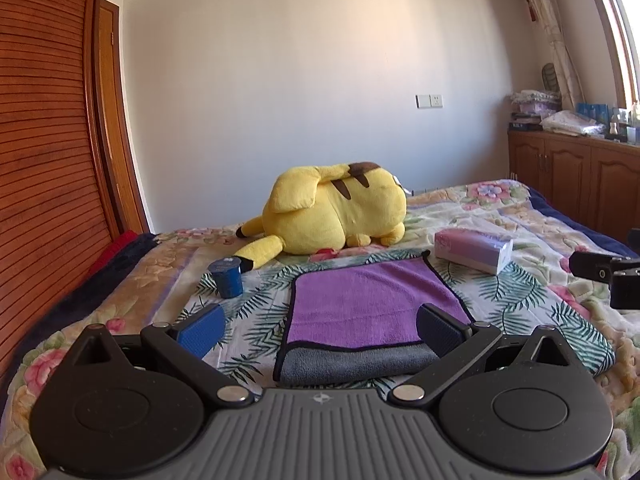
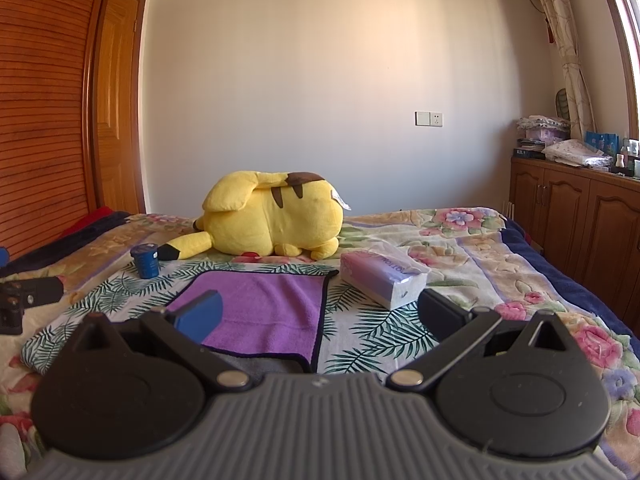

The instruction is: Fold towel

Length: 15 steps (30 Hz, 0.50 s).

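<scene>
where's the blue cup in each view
Left wrist: blue cup at left of centre, left of the towel.
Right wrist: blue cup further left, beyond the towel's far left corner.
Shared landmark: the yellow plush's black-tipped tail beside the cup.

We see a purple towel (image 1: 372, 304) with grey underside and black edging, a yellow plush (image 1: 336, 214) with brown stripes, a dark blue cup (image 1: 227, 278), and a floral bedspread (image 2: 480, 240).
</scene>
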{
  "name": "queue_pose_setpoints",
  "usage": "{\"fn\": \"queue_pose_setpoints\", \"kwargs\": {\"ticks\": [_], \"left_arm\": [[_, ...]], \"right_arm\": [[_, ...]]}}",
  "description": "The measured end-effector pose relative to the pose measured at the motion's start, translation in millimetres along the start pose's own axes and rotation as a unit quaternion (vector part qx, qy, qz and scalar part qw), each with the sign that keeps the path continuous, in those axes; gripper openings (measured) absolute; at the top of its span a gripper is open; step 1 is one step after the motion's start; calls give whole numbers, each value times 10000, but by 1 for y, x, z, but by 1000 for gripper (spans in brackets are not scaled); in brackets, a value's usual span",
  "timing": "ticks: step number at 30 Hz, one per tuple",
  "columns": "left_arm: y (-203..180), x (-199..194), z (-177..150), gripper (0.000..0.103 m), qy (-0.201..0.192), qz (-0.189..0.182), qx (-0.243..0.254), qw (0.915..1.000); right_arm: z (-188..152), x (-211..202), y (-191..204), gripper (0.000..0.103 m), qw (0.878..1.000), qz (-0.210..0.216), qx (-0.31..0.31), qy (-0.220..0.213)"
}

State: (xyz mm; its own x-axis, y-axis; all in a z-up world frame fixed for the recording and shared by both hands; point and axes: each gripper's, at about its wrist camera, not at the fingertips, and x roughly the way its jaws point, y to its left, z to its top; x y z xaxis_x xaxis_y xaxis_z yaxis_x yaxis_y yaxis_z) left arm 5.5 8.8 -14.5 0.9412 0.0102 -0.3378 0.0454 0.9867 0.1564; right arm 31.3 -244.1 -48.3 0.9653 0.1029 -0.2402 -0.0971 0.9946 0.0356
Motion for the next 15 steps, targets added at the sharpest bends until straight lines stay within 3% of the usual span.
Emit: {"fn": "queue_pose_setpoints", "kwargs": {"ticks": [15], "left_arm": [[1,26,-5,87,814,-163,5,9965]], "right_arm": [[-5,24,13,102,9974,260,-195,635]]}}
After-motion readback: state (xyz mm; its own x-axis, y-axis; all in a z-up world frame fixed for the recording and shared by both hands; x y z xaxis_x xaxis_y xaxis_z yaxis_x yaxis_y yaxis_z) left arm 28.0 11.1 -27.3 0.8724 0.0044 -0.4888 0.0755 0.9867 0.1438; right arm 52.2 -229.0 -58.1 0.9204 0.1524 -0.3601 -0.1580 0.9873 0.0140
